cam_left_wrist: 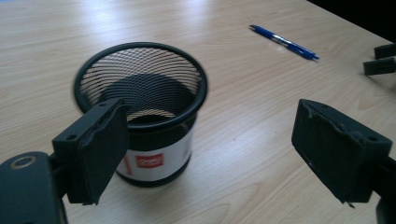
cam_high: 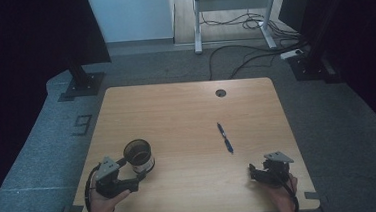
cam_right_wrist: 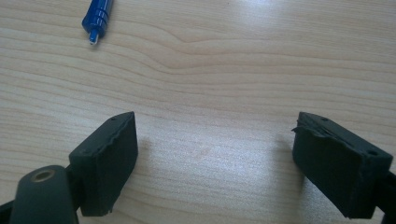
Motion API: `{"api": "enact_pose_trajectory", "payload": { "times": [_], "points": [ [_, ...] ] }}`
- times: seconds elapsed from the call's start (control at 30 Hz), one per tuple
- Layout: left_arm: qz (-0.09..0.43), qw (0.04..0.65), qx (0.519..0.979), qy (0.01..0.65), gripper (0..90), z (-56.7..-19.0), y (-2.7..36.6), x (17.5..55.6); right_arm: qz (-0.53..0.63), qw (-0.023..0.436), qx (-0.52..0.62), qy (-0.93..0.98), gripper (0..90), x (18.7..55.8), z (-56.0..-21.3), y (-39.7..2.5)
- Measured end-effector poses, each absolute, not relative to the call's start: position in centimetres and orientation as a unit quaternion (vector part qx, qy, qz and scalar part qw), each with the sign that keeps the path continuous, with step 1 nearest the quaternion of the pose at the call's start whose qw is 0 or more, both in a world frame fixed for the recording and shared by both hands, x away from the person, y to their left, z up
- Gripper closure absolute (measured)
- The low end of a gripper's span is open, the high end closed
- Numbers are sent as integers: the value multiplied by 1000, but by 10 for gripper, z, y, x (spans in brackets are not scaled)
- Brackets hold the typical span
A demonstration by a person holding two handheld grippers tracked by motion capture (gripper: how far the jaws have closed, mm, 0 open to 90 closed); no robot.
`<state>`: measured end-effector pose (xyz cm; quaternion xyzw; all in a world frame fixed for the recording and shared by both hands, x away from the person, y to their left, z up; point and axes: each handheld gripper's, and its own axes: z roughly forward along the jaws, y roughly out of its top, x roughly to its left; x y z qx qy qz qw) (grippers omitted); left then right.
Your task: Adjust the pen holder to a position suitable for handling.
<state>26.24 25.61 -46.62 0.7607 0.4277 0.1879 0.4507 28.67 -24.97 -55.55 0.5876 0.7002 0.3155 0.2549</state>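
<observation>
Two hand-held grippers at a light wooden table [cam_high: 186, 116].
High view: we see the black wire-mesh pen cup [cam_high: 139, 156] near-left and the blue ballpoint pen [cam_high: 224, 137] right of centre. Left gripper view: the left gripper [cam_left_wrist: 210, 149] gapes wide, one pad beside the cup. Right gripper view: the right gripper [cam_right_wrist: 215, 161] is spread over bare wood, the pen tip beyond.

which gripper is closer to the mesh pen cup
Left. The left gripper sits right beside the mesh pen cup, jaws open just short of it. The right gripper is far across the table, nearer the blue pen.
</observation>
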Motion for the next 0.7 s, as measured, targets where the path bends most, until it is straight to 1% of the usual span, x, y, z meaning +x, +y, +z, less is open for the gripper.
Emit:
{"api": "enact_pose_trajectory", "payload": {
  "times": [0.27, 0.7],
  "points": [
    [187, 446, 753, 447, 86, -471, 272, 269, 315, 256, 589, 699, 134, 287, -555, -250],
    [182, 436, 754, 456, 51, -483, 281, 276, 315, 256, 590, 698, 135, 287, -555, -250]
  ]
}}
